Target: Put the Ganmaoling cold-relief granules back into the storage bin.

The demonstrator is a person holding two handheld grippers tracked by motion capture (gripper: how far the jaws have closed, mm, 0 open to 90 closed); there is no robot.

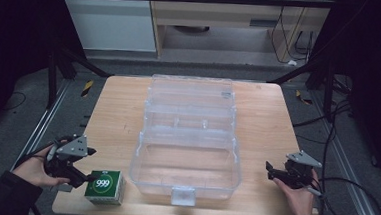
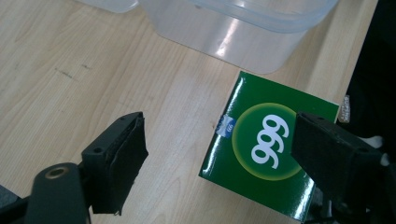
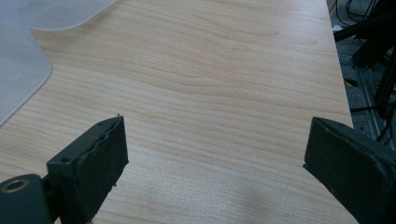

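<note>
A person's 2 hands are working 2 sets of tongs over a pale wooden bench (image 1: 118, 108), where a clear plastic case (image 1: 185, 157) is lying open at the centre. The left tongs (image 1: 87, 169) are hovering at the bench's near left corner with jaws spread wide, 1 jaw passing over the top of a green box (image 1: 104, 186) marked "999", which is sitting just left of the case's front corner. The right tongs (image 1: 269, 172) are hanging with jaws parted above bare wood to the right of the case, near the bench's right edge.
</note>
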